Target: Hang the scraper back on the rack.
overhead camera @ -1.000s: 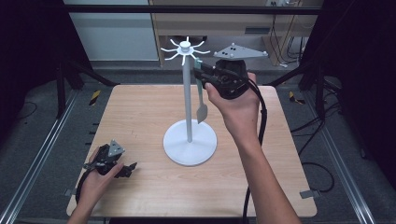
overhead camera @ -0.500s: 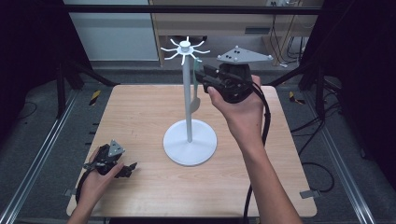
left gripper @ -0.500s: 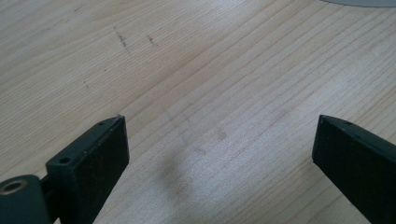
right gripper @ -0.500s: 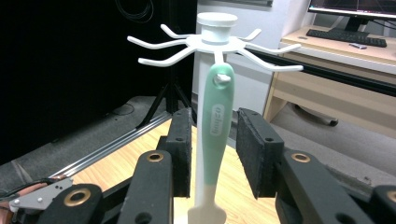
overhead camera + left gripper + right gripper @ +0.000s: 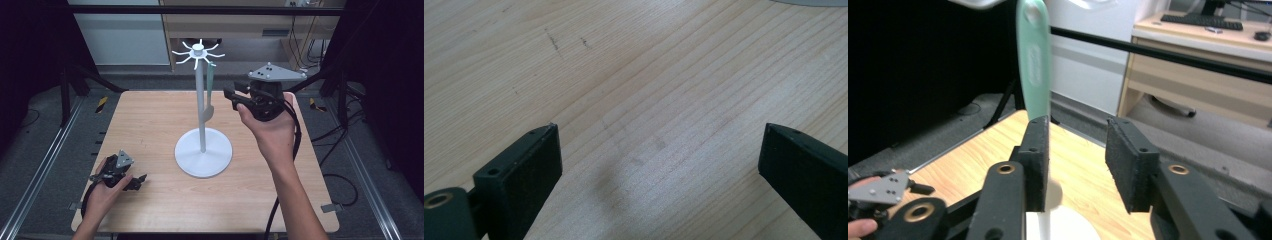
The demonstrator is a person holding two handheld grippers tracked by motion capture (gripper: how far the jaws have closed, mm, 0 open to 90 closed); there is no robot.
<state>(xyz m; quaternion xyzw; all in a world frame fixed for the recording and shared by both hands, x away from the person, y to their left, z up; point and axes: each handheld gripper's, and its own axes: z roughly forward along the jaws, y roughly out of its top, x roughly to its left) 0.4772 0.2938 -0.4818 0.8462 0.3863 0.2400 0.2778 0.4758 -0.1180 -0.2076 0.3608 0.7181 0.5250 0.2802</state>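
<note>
1. The pale wooden counter has wide bare stretches on every side of the white metal stand with a round base and a ring of hooks at its top, which sits near the middle, well clear of all four edges.
2. A mint-green plastic spatula hangs from one of the hooks, dangling beside the white pole with its blade above the base, not touching the counter. In the right gripper view the green handle rises just behind the left jaw.
3. The right claw is held in the air just to the right of the spatula, pointing toward it. Its jaws have just been opening; they now stand apart with nothing between them, and the pads do not press on the spatula.
4. The left claw rests low near the front left corner of the counter, close to the front edge and well apart from the stand. Its jaws are spread wide over bare wood grain, holding nothing.
5. No bin, tray or bowl holds anything; the hook rack carries just the one spatula.
6. Around the counter run dark frame posts and grey floor rails; beyond the far edge stand a light wooden desk and a white cabinet.
</note>
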